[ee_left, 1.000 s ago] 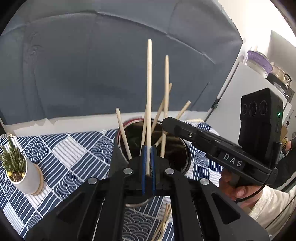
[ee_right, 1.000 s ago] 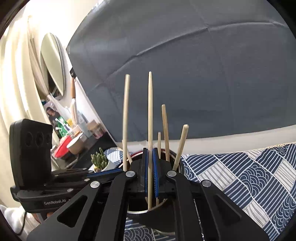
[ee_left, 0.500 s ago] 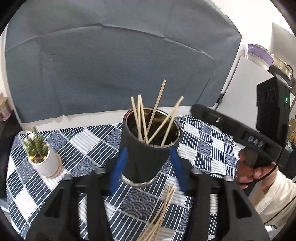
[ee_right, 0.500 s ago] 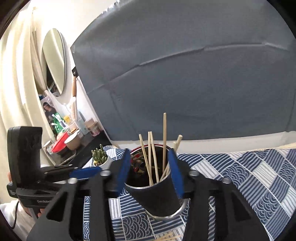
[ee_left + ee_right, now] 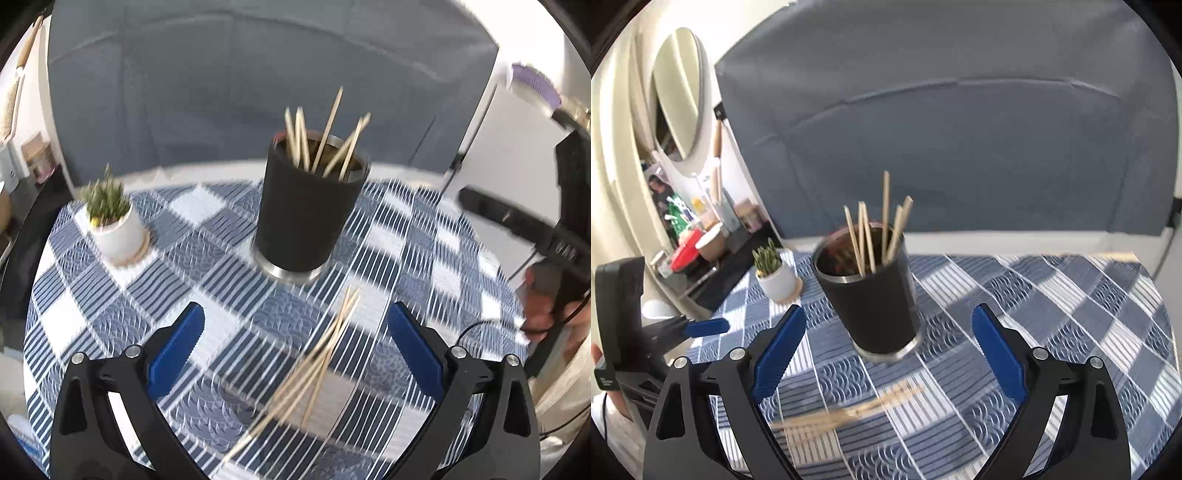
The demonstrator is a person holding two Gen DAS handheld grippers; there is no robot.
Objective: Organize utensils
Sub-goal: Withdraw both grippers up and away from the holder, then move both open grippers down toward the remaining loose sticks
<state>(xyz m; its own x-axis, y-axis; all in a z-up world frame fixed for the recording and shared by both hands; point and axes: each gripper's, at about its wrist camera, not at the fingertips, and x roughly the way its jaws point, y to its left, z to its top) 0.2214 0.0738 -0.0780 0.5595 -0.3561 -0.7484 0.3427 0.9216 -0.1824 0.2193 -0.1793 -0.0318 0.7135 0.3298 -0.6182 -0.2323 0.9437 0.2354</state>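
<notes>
1. Now that each of my grippers has let go of the wooden chopstick it was pinching over the cup a second ago, both sticks stand with the other upright wooden chopsticks (image 5: pixel 321 140) inside the tall black tumbler with the steel rim and base (image 5: pixel 303 218).
2. My left gripper (image 5: pixel 295 350) has just been opening; its blue pads are spread wide with nothing between them but the blue-and-white patterned tablecloth (image 5: pixel 110 295) showing below.
3. My right gripper (image 5: pixel 886 350) has likewise just been opening and is also wide and empty; seen from it, the tumbler (image 5: pixel 875 302) sits beyond the fingertips, clear of both pads.
4. Both views show the tumbler smaller and farther off than half a second ago, so I have drawn both hands back from it and off the rim.
5. That drop counts as done, I judge: six or so sticks lean against the inner wall, none hanging outside.
6. Loose pale wooden chopsticks (image 5: pixel 314 362) lie in a bundle on the cloth in front of the tumbler, right under my left gripper's open fingers; from the right gripper's view the same bundle (image 5: pixel 849 410) is blurred but plainly there.
7. So the job is unfinished, and that pile looks like the next thing to pick from.
8. A small succulent in a white pot (image 5: pixel 114 225) stands to the tumbler's left, well apart from the loose sticks.
</notes>
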